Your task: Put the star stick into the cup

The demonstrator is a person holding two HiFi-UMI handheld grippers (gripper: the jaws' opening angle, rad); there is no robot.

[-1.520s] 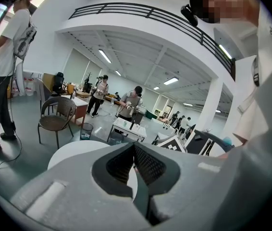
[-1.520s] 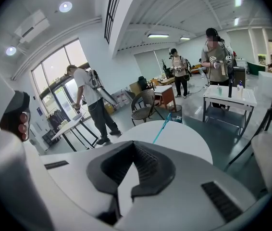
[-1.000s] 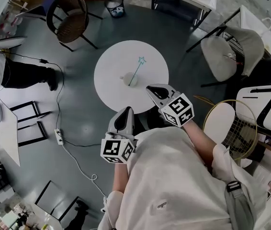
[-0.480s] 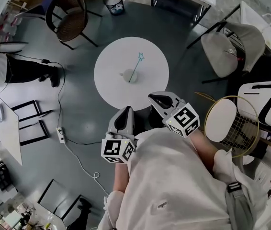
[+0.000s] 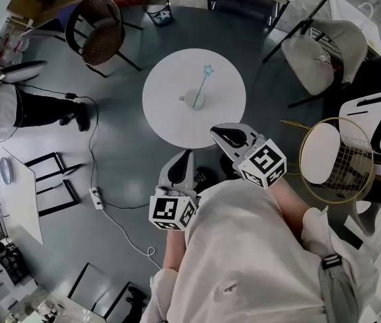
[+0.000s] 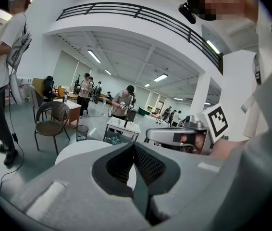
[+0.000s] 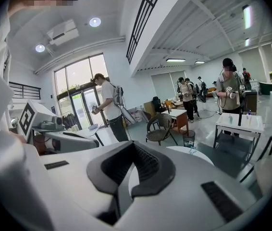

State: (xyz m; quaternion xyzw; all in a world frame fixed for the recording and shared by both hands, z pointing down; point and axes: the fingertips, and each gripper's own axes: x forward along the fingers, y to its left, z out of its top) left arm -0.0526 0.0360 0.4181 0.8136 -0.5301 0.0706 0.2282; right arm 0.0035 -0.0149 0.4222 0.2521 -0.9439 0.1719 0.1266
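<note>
A: Status?
B: Star stick [image 5: 202, 86] leans in the cup [image 5: 194, 101] on the round table [image 5: 167, 110]. Left gripper [image 5: 184, 155] and right gripper [image 5: 216, 129]: jaws together, empty, well clear of the table.
A: Next?
B: Placement looks done. Nothing left to grasp.

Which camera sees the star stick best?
The head view: the whole star stick shows, leaning out of the cup on the round table. Both gripper views catch only a tiny speck of it beyond their jaws.
</note>
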